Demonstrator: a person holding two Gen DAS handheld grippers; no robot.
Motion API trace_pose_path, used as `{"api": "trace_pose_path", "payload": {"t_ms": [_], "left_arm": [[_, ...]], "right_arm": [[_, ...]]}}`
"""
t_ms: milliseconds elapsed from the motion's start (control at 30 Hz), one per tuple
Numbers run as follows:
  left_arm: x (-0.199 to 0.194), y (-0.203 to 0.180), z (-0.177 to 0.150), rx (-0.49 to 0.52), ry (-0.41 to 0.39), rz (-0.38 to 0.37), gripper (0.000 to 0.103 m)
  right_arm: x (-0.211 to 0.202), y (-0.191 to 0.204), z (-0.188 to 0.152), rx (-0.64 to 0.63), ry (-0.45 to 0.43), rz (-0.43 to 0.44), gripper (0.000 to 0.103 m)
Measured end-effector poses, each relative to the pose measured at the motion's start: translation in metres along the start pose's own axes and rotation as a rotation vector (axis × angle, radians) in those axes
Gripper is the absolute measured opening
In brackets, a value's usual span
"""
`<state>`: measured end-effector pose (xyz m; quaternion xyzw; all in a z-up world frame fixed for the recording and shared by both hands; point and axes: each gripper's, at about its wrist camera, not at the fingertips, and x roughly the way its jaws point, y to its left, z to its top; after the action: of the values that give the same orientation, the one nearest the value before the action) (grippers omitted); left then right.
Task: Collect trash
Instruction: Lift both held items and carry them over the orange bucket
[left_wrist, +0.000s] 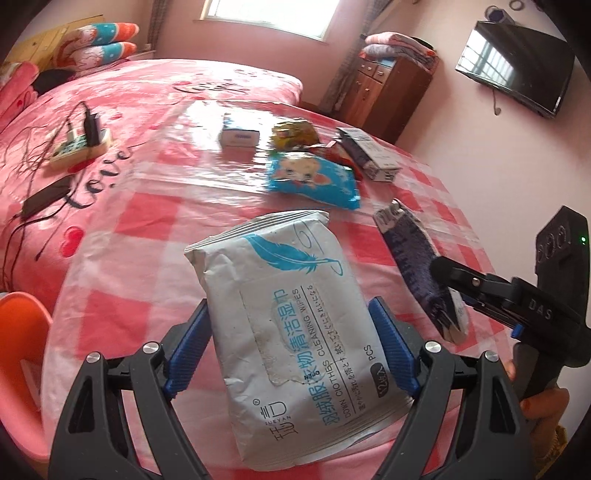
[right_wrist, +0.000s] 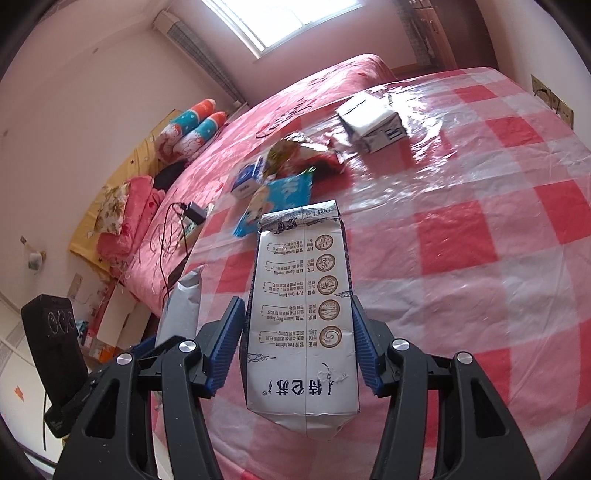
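Left gripper (left_wrist: 288, 332) has its jaws clamped on a white wipes pack (left_wrist: 291, 332), blue feather on it, reading "DOWN CLOTHES CLEANING WIPES", "OPEN", "PCS". Right gripper (right_wrist: 298, 347) has its jaws pressed on both sides of a silver milk carton (right_wrist: 301, 332), printed with round emblems and Chinese characters too small to read. Beyond both sets of jaws, on the checked desk (right_wrist: 480, 258), lie a blue cartoon packet (left_wrist: 312, 181), a crumpled snack wrapper (left_wrist: 295, 134), a small blue-white box (left_wrist: 239, 138) and a flattened carton (right_wrist: 373, 123).
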<state>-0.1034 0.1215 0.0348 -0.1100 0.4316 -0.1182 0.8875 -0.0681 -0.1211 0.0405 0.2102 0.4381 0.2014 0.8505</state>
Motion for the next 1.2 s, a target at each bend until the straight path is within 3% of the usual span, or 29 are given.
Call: {"api": "trace_pose_path", "payload": {"t_ms": [733, 1200], "left_arm": [[-0.065, 0.107, -0.017, -0.116, -0.092, 0.197, 0.084], [-0.097, 0.199, -0.059, -0.253, -0.060, 0.343, 0.084]], "right_arm": [[0.047, 0.124, -0.028, -0.199, 0.146, 0.094, 0.057], [0.104, 0.229, -0.055, -0.361, 0.279, 0.222, 0.057]]}}
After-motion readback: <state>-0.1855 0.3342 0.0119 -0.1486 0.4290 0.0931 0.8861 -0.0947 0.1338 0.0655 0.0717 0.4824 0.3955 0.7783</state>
